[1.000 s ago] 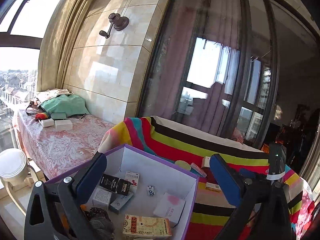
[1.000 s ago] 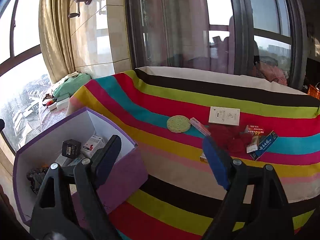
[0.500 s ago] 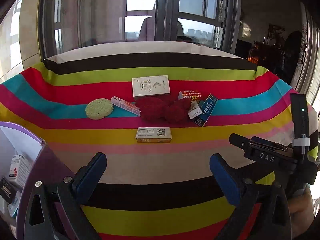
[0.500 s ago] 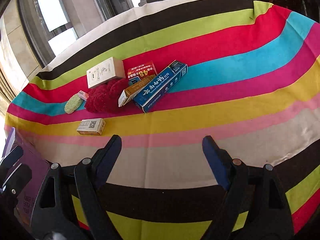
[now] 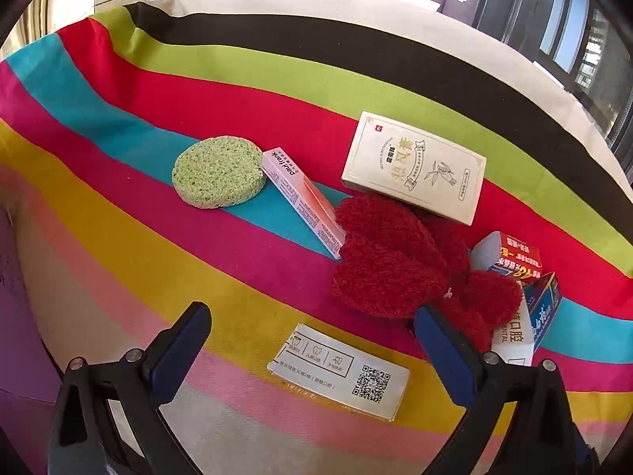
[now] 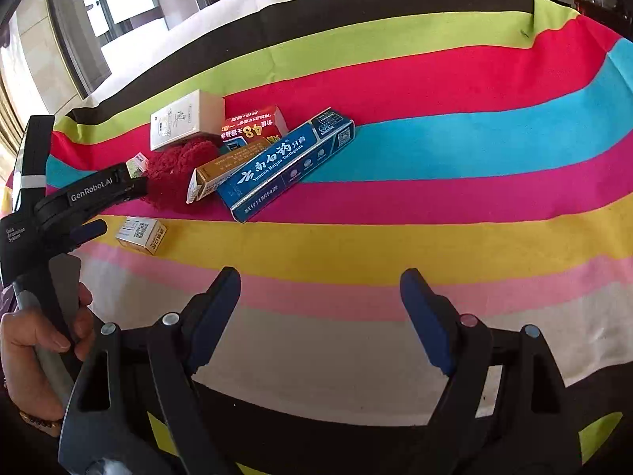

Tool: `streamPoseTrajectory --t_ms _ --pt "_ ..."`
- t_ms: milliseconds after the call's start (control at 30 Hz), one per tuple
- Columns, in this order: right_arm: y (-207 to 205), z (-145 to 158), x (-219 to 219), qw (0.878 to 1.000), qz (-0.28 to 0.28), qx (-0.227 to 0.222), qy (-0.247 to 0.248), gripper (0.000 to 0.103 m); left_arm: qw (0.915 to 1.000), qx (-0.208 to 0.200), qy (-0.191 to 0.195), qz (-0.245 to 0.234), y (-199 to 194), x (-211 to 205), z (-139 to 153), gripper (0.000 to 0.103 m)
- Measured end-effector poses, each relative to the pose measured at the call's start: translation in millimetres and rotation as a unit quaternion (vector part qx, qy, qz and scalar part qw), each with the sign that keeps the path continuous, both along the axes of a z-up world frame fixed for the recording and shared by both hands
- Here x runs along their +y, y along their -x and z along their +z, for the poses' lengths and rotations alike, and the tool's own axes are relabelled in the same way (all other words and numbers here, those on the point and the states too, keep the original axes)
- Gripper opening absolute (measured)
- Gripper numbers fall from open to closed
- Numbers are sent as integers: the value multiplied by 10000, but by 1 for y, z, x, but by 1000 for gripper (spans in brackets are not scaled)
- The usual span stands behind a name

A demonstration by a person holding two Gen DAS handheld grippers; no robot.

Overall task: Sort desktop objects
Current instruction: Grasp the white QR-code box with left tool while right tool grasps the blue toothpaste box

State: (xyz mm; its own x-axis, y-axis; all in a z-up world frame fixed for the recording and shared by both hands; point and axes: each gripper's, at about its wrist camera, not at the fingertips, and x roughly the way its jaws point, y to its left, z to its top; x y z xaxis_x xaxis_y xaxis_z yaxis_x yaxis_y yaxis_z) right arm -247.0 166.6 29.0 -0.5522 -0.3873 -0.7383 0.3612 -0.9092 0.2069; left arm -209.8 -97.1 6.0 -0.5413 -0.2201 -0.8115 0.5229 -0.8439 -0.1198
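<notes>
**Both grippers spread over the striped cloth**

While my left gripper hangs with jaws spread and nothing between them, a small QR-code box lies flat on the striped cloth just beneath it, apparently untouched. Red fluffy fabric sits beside its right finger. My right gripper, also spread and empty, stands well short of the blue toothpaste box.
</notes>
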Motion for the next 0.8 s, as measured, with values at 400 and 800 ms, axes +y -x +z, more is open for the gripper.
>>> streamPoseTrajectory --t_ms 400,800 --pt "94 -12 -52 9858 -1322 -1028 81 90 9984 -312 330 -339 -61 2 -5 103" --pt "22 -14 -47 9869 -472 136 -1536 36 9954 -425 482 -712 -38 15 -10 103"
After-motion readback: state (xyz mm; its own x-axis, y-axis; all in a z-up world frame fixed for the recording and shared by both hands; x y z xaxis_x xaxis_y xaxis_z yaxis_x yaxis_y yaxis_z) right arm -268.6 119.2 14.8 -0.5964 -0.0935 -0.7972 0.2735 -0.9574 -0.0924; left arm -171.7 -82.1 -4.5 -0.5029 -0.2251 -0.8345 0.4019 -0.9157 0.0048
